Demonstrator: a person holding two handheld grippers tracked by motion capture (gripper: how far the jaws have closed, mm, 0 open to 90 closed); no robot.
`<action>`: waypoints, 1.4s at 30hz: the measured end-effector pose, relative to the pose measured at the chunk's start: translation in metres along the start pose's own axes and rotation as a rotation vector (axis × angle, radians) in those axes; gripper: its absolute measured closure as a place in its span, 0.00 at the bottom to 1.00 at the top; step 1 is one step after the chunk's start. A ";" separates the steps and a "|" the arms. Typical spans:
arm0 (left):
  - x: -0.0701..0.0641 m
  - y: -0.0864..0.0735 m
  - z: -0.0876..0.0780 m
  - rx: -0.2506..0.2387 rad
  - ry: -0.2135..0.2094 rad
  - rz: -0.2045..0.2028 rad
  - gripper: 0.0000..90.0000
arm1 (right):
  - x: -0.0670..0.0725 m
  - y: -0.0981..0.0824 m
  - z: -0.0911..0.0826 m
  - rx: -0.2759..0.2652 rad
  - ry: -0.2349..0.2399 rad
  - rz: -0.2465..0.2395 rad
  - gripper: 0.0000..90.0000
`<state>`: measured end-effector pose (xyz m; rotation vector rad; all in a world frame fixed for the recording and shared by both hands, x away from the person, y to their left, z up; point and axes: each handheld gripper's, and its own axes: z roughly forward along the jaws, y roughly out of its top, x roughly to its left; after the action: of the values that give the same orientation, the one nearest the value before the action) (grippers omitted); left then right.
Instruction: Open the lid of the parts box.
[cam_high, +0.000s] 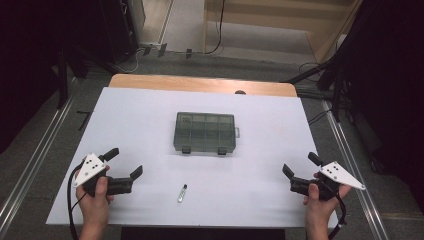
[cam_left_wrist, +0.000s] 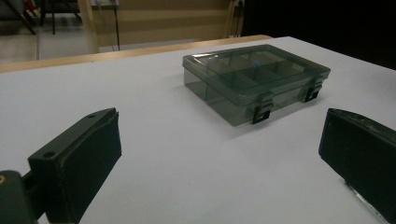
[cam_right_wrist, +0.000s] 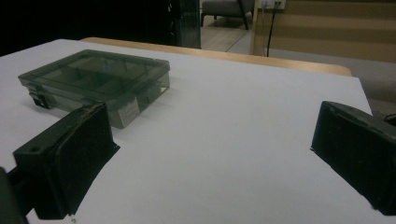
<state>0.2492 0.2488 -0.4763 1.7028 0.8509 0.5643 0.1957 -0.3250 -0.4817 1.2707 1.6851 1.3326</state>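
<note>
A smoky clear compartment box (cam_high: 205, 132) with its lid closed lies in the middle of the white table top (cam_high: 135, 120); two dark latches face the person. The same box (cam_left_wrist: 254, 79) sits ahead of the left jaws, and the box (cam_right_wrist: 95, 81) lies ahead and left of the right jaws. A small clear vial (cam_high: 182, 192) lies on the table nearer the person, between the hands. My left gripper (cam_high: 124, 163) rests open at the front left. At the front right my right gripper (cam_high: 301, 164) is held open too. Nothing is between either pair of jaws.
The wooden table edge (cam_high: 200, 83) shows beyond the white cover. Cables (cam_high: 215, 30) and dark stands sit on the floor behind the table. Metal rails (cam_high: 30, 165) run along both sides.
</note>
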 end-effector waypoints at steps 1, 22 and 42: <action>-0.001 0.001 0.002 0.001 -0.004 0.002 0.00 | 0.001 0.002 0.002 -0.002 0.006 -0.001 0.00; -0.011 0.020 0.046 0.010 -0.068 -0.001 0.00 | 0.025 0.027 0.043 -0.009 0.072 0.004 0.00; -0.027 0.019 0.086 0.071 -0.021 -0.033 0.26 | 0.048 0.041 0.081 -0.005 0.165 0.042 0.36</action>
<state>0.3000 0.1719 -0.4816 1.7534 0.8912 0.4981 0.2649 -0.2513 -0.4614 1.2280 1.7740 1.5015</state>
